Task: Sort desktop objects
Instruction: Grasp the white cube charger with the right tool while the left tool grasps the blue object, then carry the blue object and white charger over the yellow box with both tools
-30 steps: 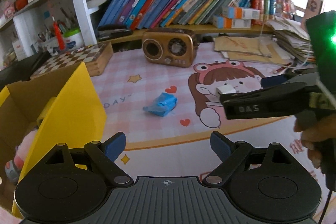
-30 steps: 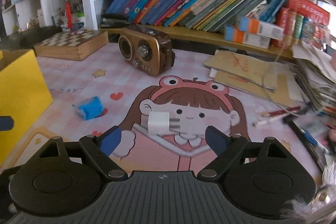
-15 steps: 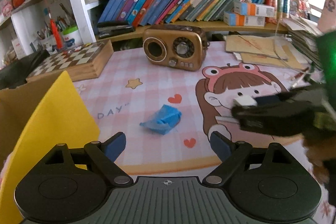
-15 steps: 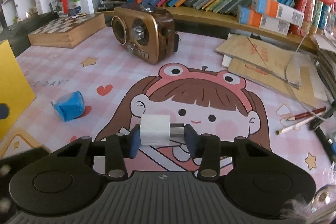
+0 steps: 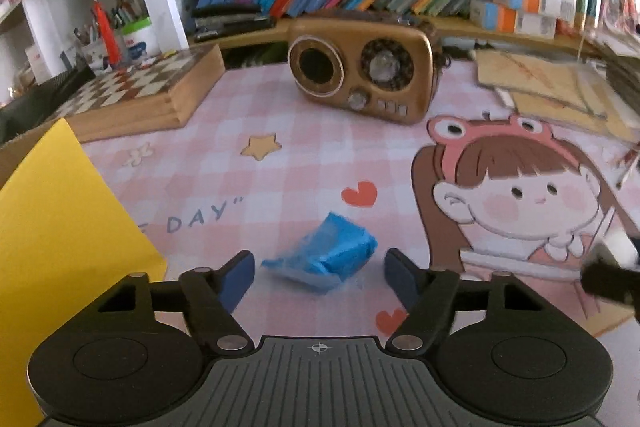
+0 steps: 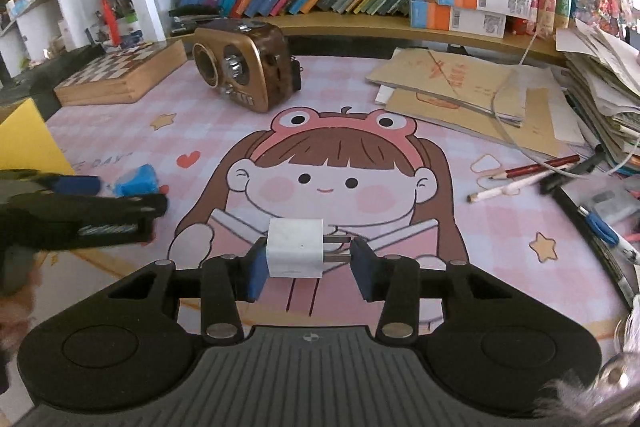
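between the blue pads of the right gripper [image 6: 306,261] a white plug adapter [image 6: 295,247] is clenched, its metal prongs toward the right pad, above the pink cartoon mat [image 6: 400,187] on the bench. off to its left, a crumpled blue packet [image 5: 332,253] lies on the mat between the fingers of the left gripper [image 5: 319,269], whose jaws are closing but not touching it. beyond sit a gold radio [image 5: 362,71], a chessboard box [image 5: 136,91] and a yellow box flap [image 5: 60,227].

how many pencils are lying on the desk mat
2, side by side at the mat's right edge: a red pencil and a white pencil. More may hide under the papers.
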A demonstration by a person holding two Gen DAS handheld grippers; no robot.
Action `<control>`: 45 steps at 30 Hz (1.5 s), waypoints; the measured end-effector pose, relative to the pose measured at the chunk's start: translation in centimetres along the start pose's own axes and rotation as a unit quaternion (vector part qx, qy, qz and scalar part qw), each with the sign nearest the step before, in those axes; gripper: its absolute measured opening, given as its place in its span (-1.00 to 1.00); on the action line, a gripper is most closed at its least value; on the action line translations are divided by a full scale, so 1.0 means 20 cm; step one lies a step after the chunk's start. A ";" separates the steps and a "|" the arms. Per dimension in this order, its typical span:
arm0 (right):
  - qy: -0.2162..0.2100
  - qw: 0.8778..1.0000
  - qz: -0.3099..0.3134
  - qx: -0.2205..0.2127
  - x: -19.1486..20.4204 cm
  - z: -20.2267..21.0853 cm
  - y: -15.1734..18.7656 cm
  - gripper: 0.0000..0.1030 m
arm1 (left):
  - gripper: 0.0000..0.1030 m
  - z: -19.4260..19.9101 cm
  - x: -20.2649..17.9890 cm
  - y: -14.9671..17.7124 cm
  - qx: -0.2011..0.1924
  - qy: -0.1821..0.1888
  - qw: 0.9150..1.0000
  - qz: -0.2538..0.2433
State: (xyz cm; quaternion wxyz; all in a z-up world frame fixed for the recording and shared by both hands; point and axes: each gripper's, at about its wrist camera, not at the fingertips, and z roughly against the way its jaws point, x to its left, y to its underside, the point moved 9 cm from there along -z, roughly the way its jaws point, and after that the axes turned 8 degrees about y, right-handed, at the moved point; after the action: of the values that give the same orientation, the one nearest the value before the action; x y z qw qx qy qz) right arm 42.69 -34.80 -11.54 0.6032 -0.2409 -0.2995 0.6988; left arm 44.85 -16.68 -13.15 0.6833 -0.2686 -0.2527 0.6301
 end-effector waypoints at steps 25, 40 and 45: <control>-0.010 1.000 0.010 -0.014 0.06 0.33 0.13 -0.21 | -0.26 0.63 -0.04 0.12 -0.067 0.087 0.994 0.029; -0.011 1.000 0.001 0.000 0.27 0.67 0.36 -0.21 | -0.26 1.02 -0.02 0.40 -0.081 0.127 0.989 -0.013; -0.004 1.000 0.002 -0.006 0.36 0.77 0.40 -0.21 | -0.27 1.09 0.04 0.47 -0.081 0.141 0.987 -0.018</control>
State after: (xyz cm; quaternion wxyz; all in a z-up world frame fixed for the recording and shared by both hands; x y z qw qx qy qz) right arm 25.23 -30.42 -6.25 0.5992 -0.2423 -0.3054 0.6992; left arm 23.10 -14.29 -3.72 0.6994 -0.4043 -0.2088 0.5512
